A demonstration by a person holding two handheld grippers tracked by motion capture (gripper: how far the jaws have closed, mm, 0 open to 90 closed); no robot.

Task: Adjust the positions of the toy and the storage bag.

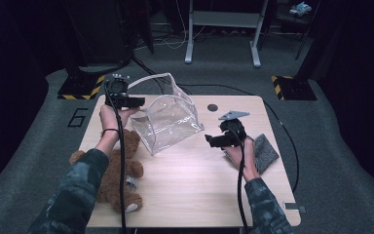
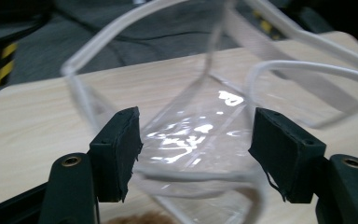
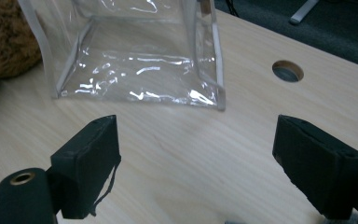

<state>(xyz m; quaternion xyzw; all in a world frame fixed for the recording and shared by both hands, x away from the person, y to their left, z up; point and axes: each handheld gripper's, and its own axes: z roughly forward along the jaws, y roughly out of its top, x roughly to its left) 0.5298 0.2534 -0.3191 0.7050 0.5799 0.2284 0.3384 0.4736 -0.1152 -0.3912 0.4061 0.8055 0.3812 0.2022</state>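
Both hand-held grippers w/ jaws apart, clear bag [image 1: 168, 122] between teddy [image 1: 121, 170] & grey cloth [image 1: 265, 152].

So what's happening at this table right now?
A person works at a light wooden table with a claw in each hand. The left claw is at the rim of a clear plastic bag with white trim; its jaws stand apart, the bag's edge between them but not pinched. The right claw hangs open above bare table, facing the bag. A brown teddy bear lies by the left forearm, and a grey felt-like pad by the right hand.
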